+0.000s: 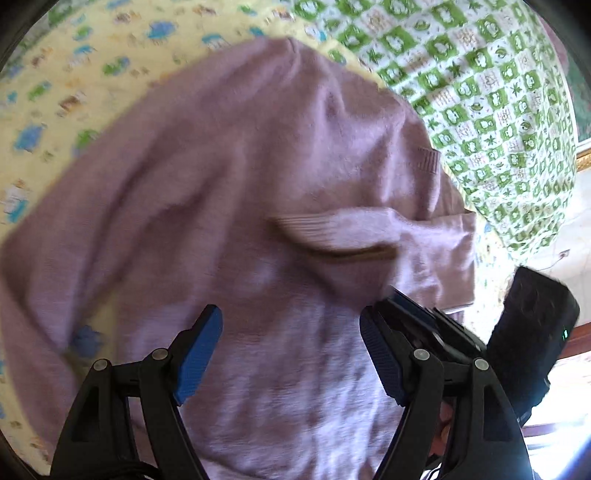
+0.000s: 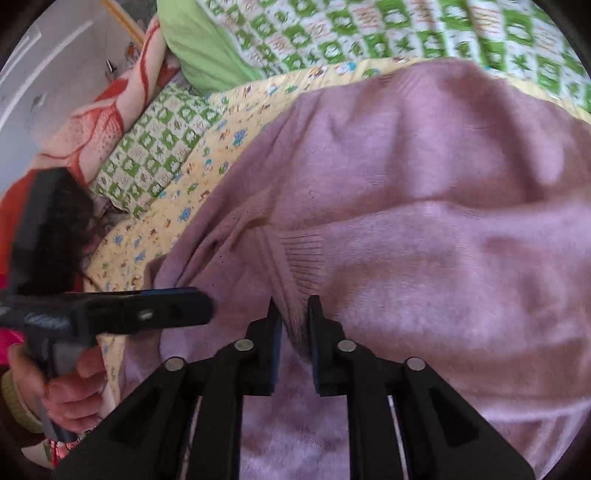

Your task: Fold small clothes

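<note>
A small pink knit sweater (image 1: 258, 177) lies on a yellow patterned sheet (image 1: 74, 74), with a ribbed sleeve cuff (image 1: 332, 229) folded across its body. My left gripper (image 1: 291, 332) is open just above the sweater's lower part and holds nothing. In the right wrist view the sweater (image 2: 424, 206) fills the middle and right. My right gripper (image 2: 293, 314) is shut on a fold of the sweater beside the ribbed cuff (image 2: 303, 254). The left gripper (image 2: 155, 314) also shows at the left of the right wrist view, held by a hand.
A green-and-white checked quilt (image 1: 480, 92) lies behind the sweater; it also shows in the right wrist view (image 2: 369, 33). A green pillow (image 2: 199, 44) and a red-and-cream blanket (image 2: 103, 110) lie at the far left. The right gripper's body (image 1: 532, 332) stands at right.
</note>
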Available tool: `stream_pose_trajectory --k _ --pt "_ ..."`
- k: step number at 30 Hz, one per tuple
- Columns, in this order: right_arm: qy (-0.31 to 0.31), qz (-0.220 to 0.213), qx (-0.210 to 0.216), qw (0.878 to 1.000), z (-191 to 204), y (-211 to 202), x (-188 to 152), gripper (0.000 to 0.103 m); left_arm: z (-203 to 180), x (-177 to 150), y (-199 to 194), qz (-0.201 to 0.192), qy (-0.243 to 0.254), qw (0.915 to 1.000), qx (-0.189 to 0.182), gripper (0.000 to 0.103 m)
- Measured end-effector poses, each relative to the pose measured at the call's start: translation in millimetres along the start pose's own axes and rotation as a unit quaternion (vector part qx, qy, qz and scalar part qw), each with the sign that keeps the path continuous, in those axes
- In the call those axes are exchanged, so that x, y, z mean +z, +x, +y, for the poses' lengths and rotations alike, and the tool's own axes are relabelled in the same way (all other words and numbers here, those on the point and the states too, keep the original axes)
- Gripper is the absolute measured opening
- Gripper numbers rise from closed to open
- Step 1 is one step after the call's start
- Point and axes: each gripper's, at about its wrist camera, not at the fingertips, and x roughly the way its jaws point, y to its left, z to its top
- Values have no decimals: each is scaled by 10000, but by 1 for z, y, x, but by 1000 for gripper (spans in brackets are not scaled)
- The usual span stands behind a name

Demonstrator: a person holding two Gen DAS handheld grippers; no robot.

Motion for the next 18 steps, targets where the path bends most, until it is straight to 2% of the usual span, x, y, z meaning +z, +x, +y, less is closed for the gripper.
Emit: stream_pose_trajectory --k 1,3,5,10,12,13,14,15,18 --pt "72 -51 49 9999 -5 -7 -4 28 -3 0 4 60 -25 9999 -78 77" --pt "195 -155 89 9996 -11 -20 -10 48 -10 -1 10 107 -47 9997 -197 77" --pt "272 -284 94 9992 -17 -35 -14 52 -16 -1 16 143 16 9999 -80 79" --pt "742 -695 -196 9946 -39 -74 -25 52 -15 8 45 314 8 9992 236 77" --pt "1040 -844 -402 9902 -52 -88 -31 52 -20 10 49 163 178 9993 288 65" --pt "1166 -899 -463 9880 -58 -94 -34 52 -25 11 49 111 322 9991 238 32" --pt "1317 -954 -534 9852 -64 -101 -37 52 -29 12 50 134 416 9989 174 5" --pt "1450 -1001 -607 9825 -71 -108 -40 52 -40 14 47 84 577 9982 109 8" --pt "1656 -1185 -860 9753 -81 -128 -42 52 -75 16 8 -597 1206 9909 -9 6"
